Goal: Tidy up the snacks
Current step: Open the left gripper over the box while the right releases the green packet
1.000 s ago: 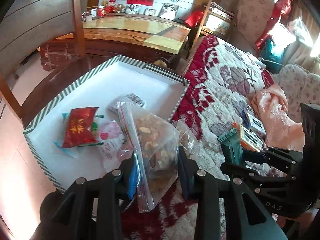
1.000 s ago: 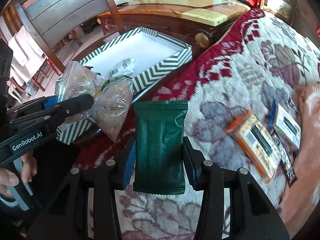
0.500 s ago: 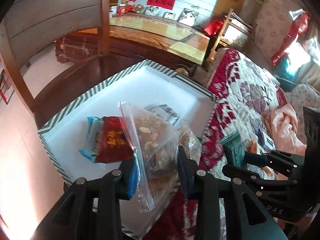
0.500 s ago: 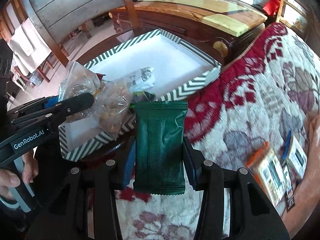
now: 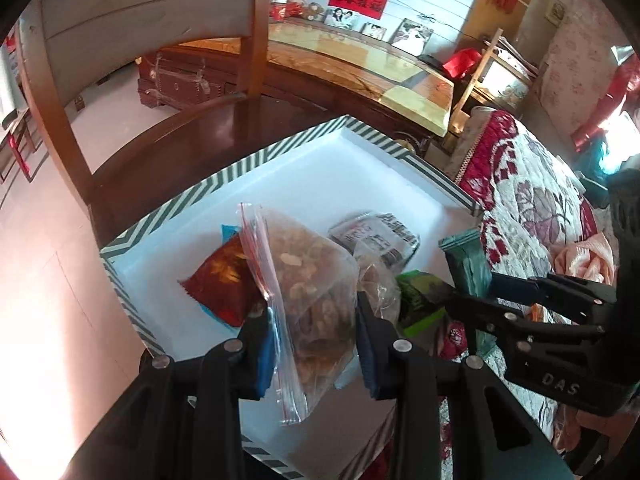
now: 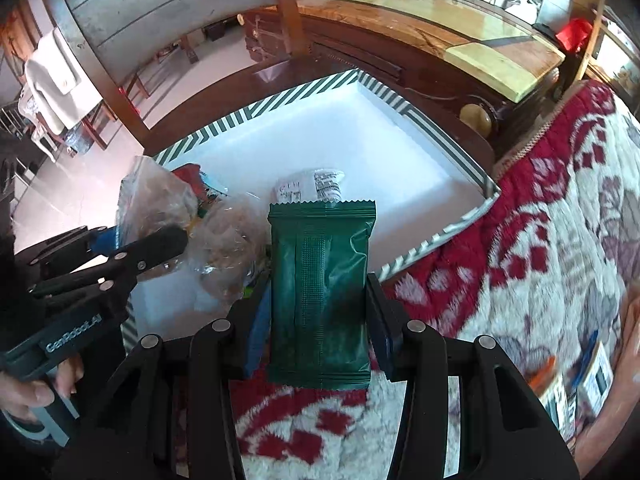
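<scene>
Carrying two snack packs over one striped box

The left gripper (image 5: 316, 320) is clamped on one clear zip bag of nuts (image 5: 312, 280), hanging above the white floor of the green-striped box (image 5: 384, 144). The right gripper (image 6: 318, 320) is clamped on one dark green packet (image 6: 320, 296) at the box's near edge. Inside lie one red packet (image 5: 220, 280), one printed white packet (image 5: 376, 236) and one bright green packet (image 5: 416, 300). Readable writing: "GenRobot.AI" and "DAS" on the grippers
</scene>
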